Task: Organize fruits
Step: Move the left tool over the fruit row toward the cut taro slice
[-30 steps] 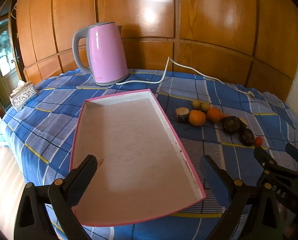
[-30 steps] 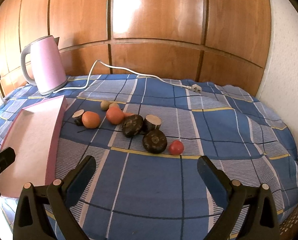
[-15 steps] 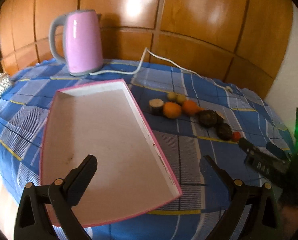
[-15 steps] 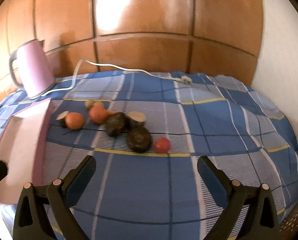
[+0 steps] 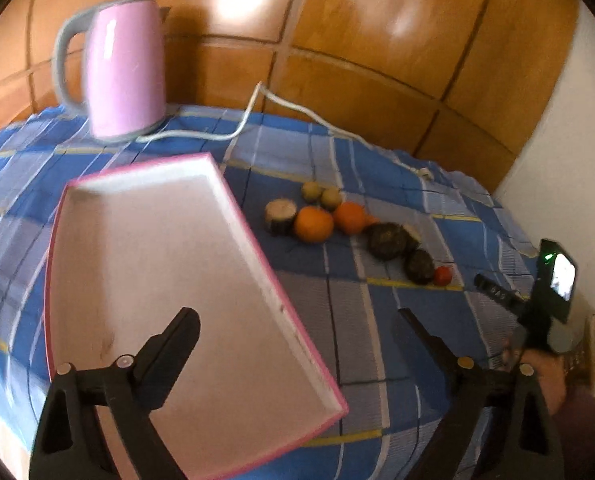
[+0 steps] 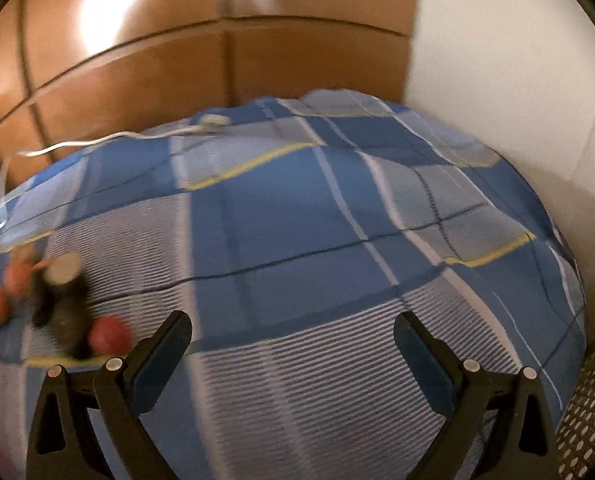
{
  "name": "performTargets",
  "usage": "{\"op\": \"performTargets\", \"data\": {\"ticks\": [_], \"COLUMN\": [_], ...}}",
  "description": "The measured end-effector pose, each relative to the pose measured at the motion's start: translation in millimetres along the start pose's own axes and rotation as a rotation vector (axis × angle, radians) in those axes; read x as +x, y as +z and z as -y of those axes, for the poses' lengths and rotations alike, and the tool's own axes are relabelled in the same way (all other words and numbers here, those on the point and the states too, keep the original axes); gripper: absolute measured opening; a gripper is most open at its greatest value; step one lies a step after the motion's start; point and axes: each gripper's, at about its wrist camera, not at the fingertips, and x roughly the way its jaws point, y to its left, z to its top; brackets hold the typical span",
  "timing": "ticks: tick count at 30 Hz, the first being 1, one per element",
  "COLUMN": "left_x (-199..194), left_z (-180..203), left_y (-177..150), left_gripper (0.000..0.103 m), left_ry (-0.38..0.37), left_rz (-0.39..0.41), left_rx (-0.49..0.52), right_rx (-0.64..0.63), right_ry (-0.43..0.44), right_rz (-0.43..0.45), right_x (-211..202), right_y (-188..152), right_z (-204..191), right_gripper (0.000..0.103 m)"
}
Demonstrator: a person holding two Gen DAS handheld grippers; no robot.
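Note:
A white tray with a pink rim (image 5: 157, 280) lies on the blue checked cloth. To its right runs a row of fruit: a cut pale piece (image 5: 280, 216), two oranges (image 5: 314, 224), two small green fruits (image 5: 311, 191), two dark round fruits (image 5: 385, 240) and a small red fruit (image 5: 442, 276). My left gripper (image 5: 297, 320) hovers over the tray's right edge, jaws wide and closing, nothing between them. My right gripper (image 6: 291, 320) is open over bare cloth. The red fruit (image 6: 109, 336) and dark fruits (image 6: 63, 316) are blurred just left of it.
A pink kettle (image 5: 125, 68) stands behind the tray, its white cord (image 5: 257, 120) trailing to a plug (image 6: 213, 120). Wooden panels back the table, with a white wall on the right. A person's hand (image 5: 537, 364) holds the right gripper (image 5: 497, 292). A perforated surface (image 6: 593, 420) sits past the table's right edge.
The right gripper swung right, lower and rolled; the fruit slid to its view's left edge and blurred. The left view turned right and tilted. The left jaws narrowed slightly.

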Motion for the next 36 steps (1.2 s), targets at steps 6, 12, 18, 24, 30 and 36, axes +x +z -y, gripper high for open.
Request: {"op": "performTargets", "data": {"ticks": [6,12,18,24,30,36], "left_x": [19,61,90,127,155,168], "left_z": [9,11,15,12,17,12], "left_y": [31,53,67,81,83,90], "left_gripper": [0.07,0.039,0.038,0.043,0.044,0.032], "left_ry": [-0.01,-0.032,-0.027,-0.003,0.005,-0.021], "left_rz": [-0.041,-0.149,-0.25,-0.325,-0.381,-0.371], "left_rx": [0.131,0.262,0.483,0.593,0.692,0.627], "right_rx": [0.072,0.064,0.063,0.063,0.064,0.064], "right_ry": [-0.024,-0.025,-0.026,-0.027,-0.026,-0.026], "right_rz": [-0.049,-0.045,-0.04,-0.036,-0.036,-0.035], "right_x": [23,22,21,20,20,20], "right_y": [1,0,-2,-2,-2,-3], "right_z": [21,18,16,16,16,16], "right_gripper": [0.102,0.103,0.103,0.103,0.103,0.103]}}
